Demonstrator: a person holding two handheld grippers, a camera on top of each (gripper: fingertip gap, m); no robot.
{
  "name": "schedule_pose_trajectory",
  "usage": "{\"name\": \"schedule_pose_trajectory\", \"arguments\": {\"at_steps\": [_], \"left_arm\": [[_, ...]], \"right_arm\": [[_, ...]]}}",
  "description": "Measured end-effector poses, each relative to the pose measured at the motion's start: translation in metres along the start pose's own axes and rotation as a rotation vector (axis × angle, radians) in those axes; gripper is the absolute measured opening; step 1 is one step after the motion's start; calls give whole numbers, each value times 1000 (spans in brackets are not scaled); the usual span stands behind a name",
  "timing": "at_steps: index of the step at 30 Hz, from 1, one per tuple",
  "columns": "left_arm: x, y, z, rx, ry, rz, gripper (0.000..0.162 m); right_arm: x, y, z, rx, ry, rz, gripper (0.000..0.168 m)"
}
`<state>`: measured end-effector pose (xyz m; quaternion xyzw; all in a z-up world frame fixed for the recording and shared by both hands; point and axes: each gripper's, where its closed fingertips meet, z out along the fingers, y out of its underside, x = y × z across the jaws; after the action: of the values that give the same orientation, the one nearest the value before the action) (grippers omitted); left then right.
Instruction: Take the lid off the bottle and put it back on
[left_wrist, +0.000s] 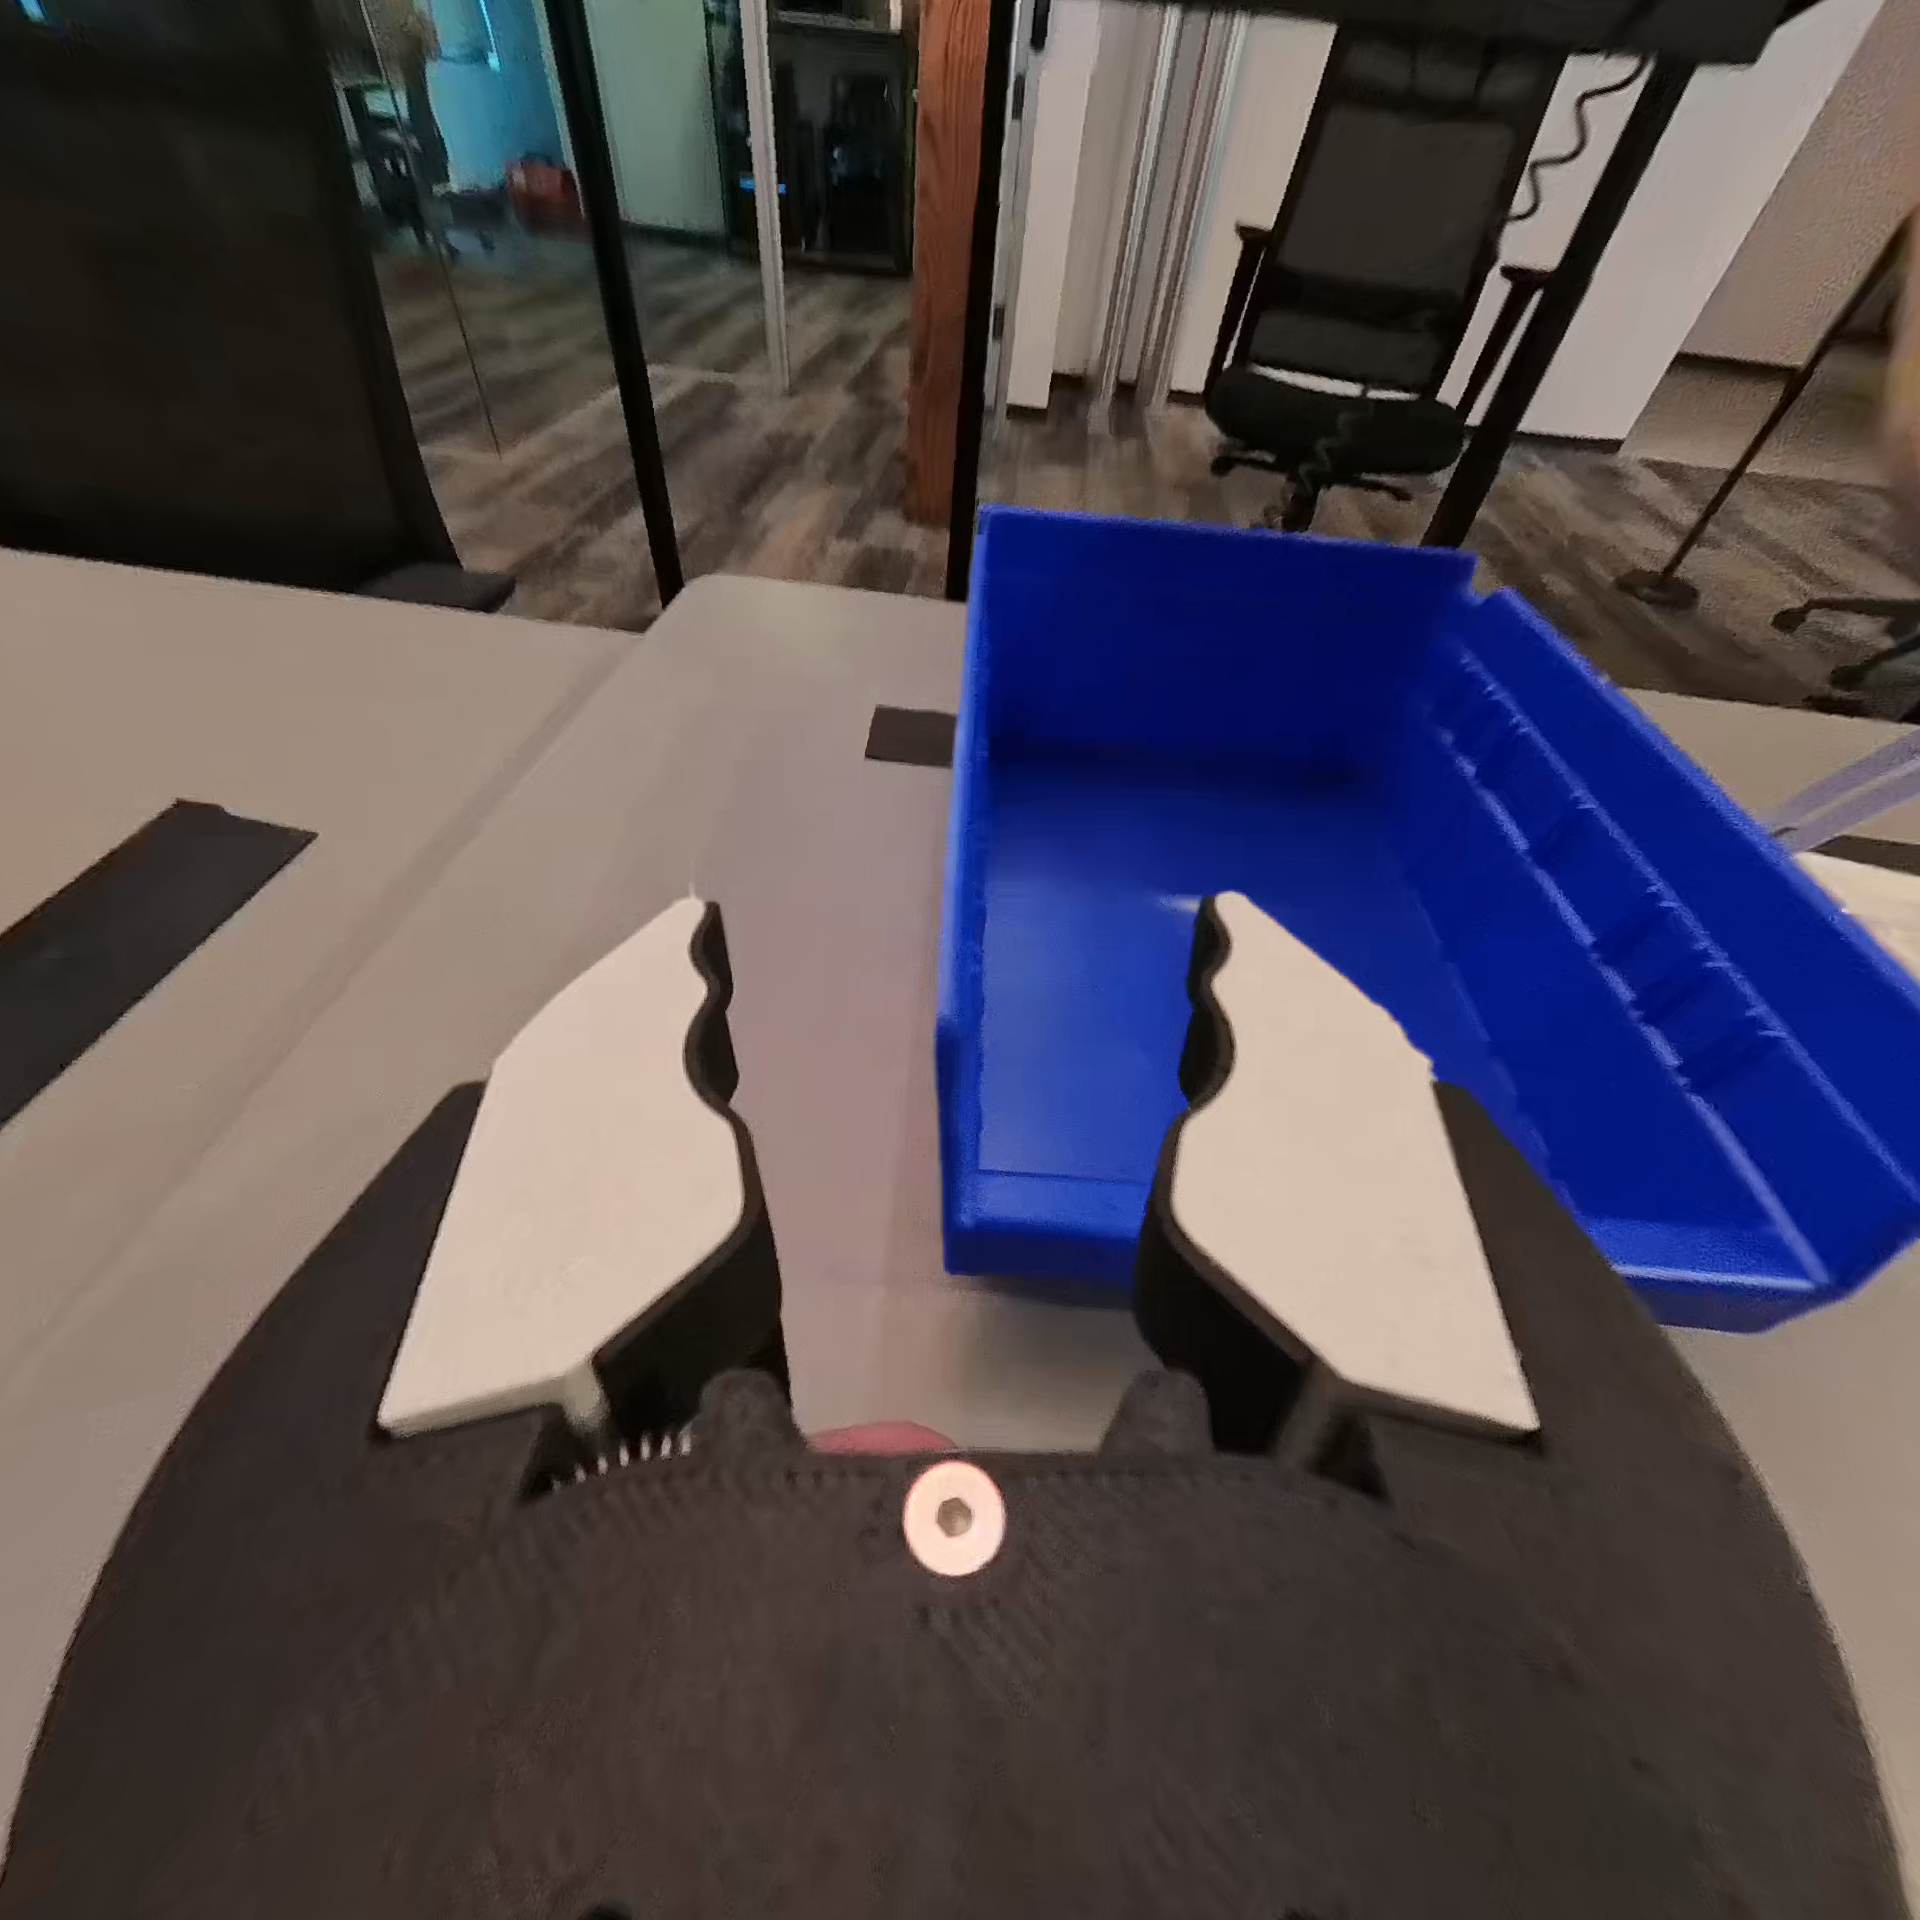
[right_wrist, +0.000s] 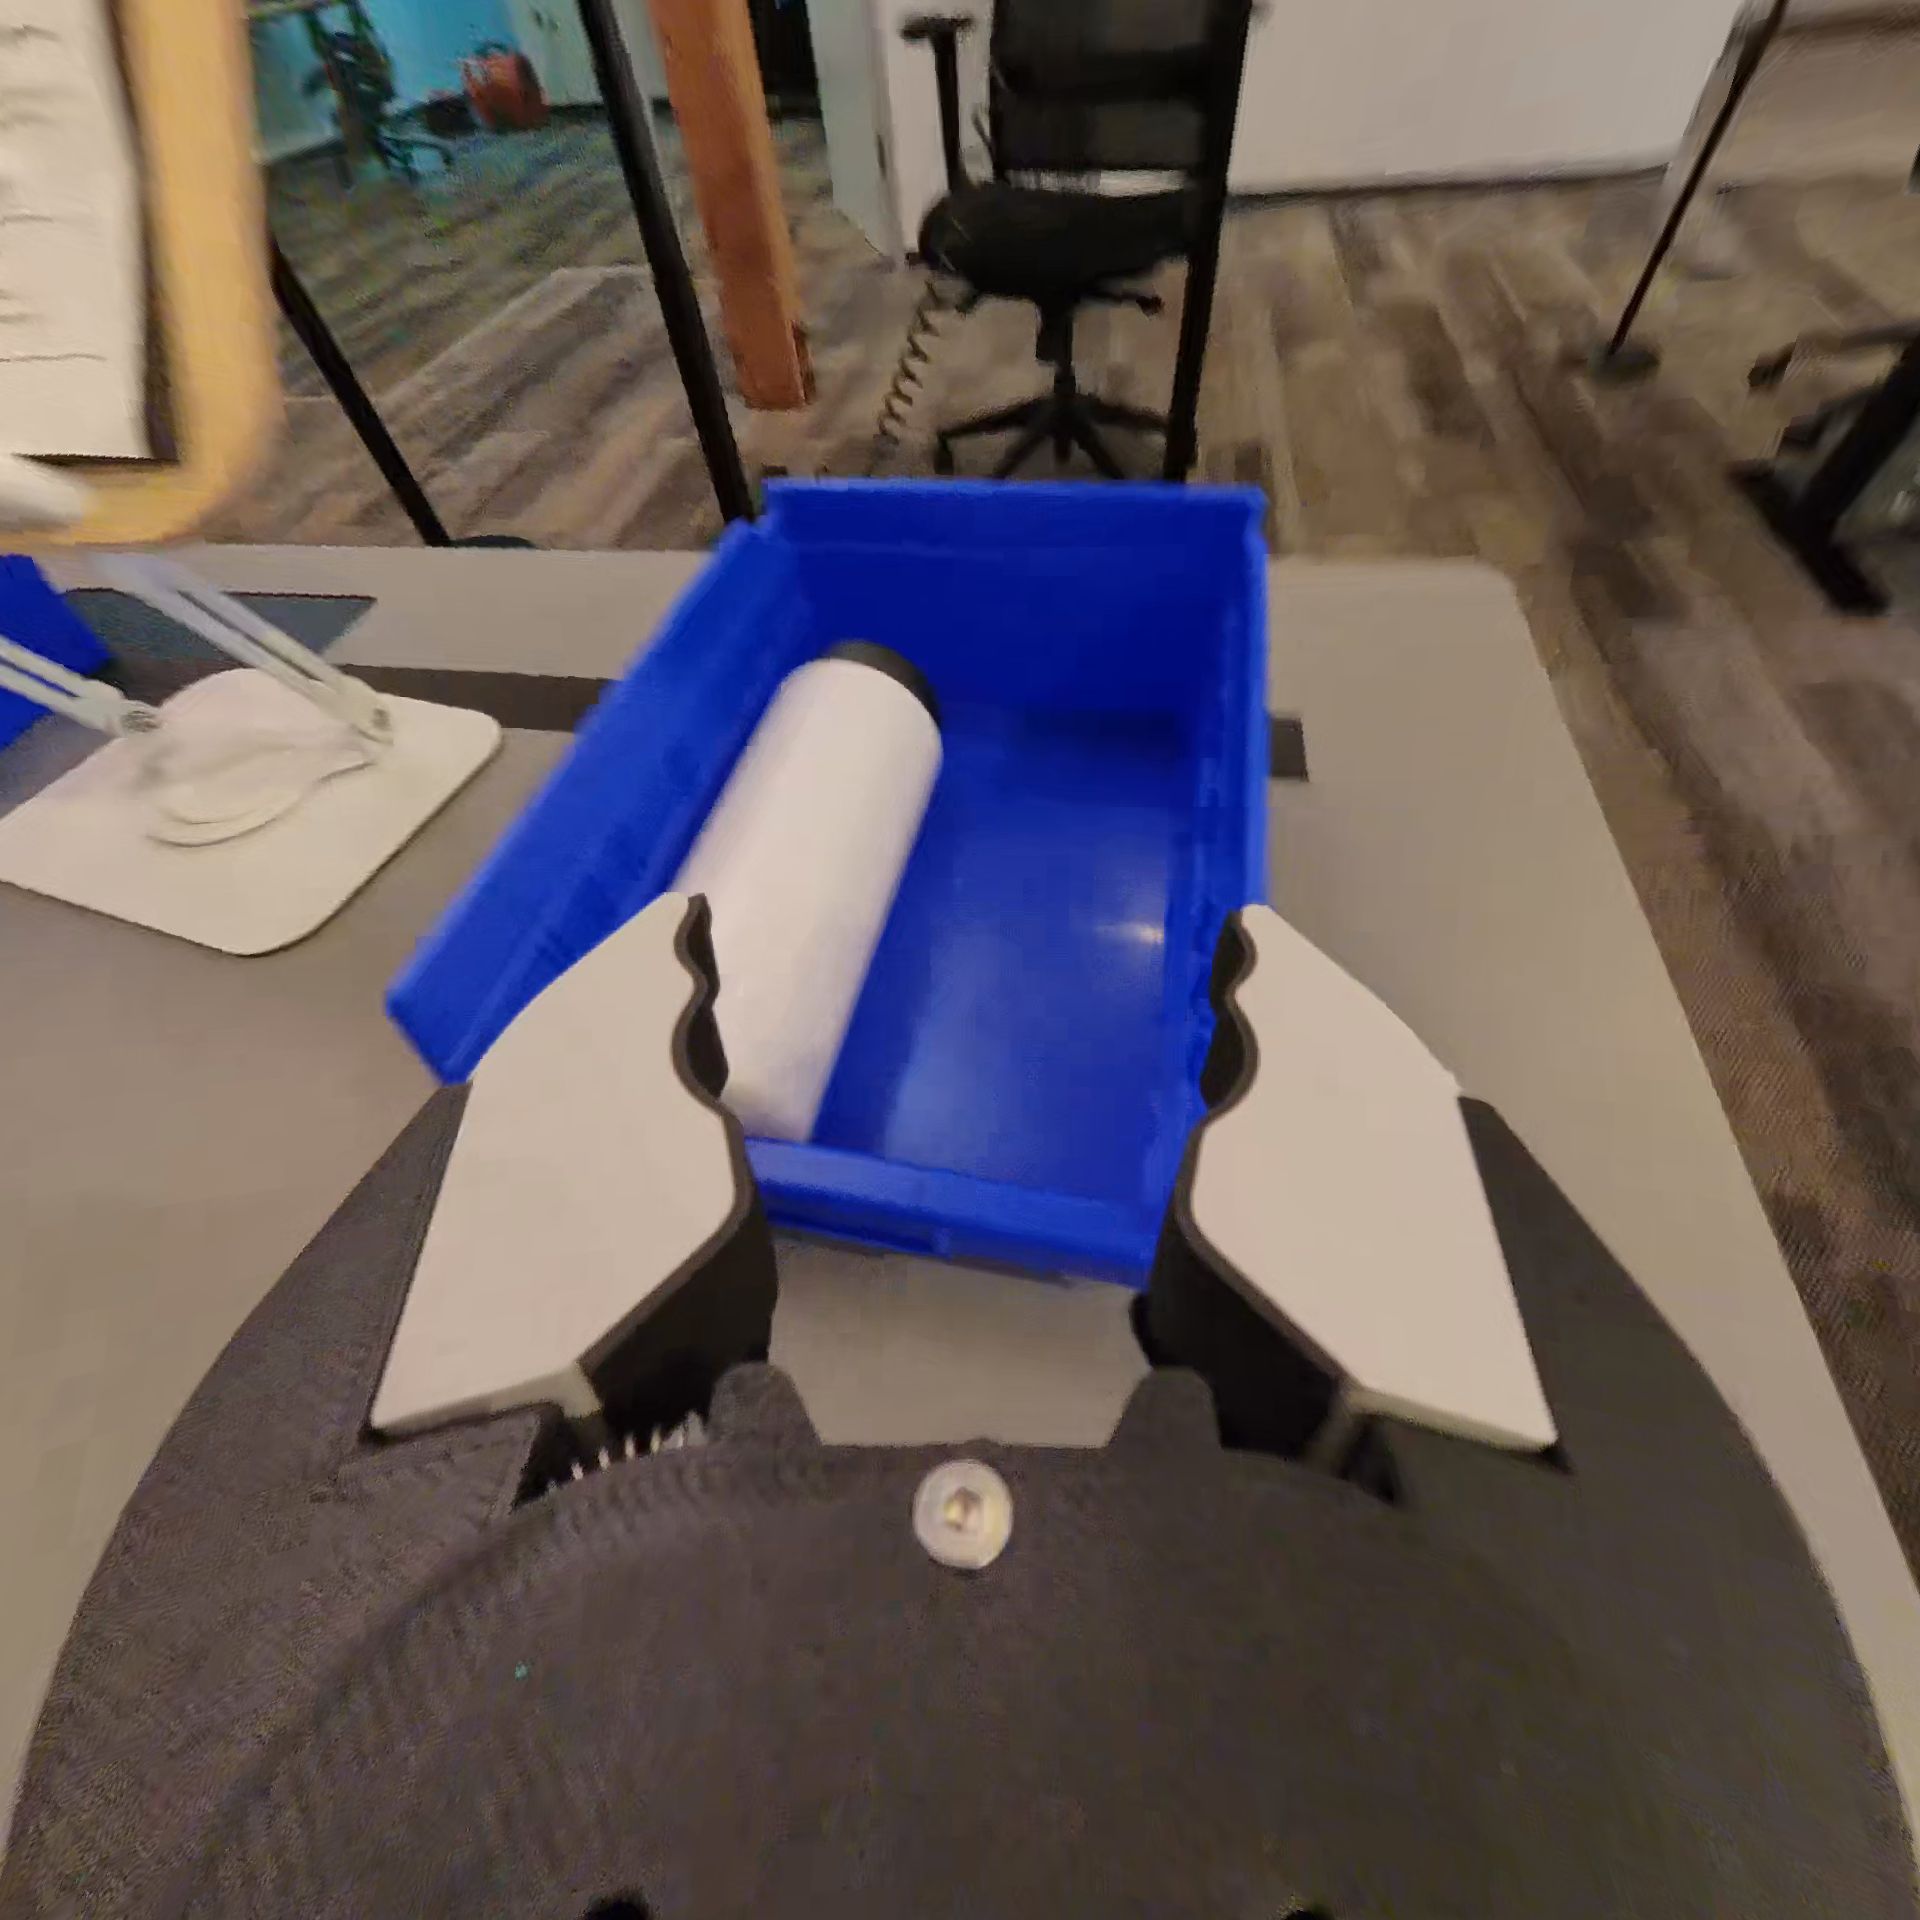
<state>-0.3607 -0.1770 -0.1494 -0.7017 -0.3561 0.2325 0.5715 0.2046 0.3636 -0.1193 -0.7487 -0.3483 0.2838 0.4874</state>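
You have everything left to do: both your left gripper and right gripper gape released and empty, while the bottle, dark lid on, lies in the blue bin just ahead of your right fingertips.

An office: black mesh swivel chair at upper right; glass partitions at upper left; grey tabletop; wood-look floor behind.

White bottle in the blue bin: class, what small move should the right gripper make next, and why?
Probably ease the right gripper forward and left over the white bottle. Its jaws are open and empty, and the bottle lies on its side in the blue bin, black lid on, ungrasped.
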Motion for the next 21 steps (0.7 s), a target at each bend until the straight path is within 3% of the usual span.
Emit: {"name": "schedule_pose_trajectory", "arguments": {"at_steps": [3, 7, 12, 15, 21], "left_arm": [[0, 20, 19, -84, 9, 30, 79], [18, 46, 40, -201, 101, 40, 54], [15, 44, 43, -205, 108, 16, 25], [9, 44, 43, -210, 137, 17, 4], [9, 47, 37, -255, 219, 113, 5]], "right_arm": [[27, 27, 13, -90, -4, 57, 84], [31, 52, 33, -175, -78, 105, 67], [39, 64, 42, -203, -142, 132, 20], [39, 65, 43, -200, -189, 129, 21], [38, 68, 40, -245, -210, 54, 19]]}}
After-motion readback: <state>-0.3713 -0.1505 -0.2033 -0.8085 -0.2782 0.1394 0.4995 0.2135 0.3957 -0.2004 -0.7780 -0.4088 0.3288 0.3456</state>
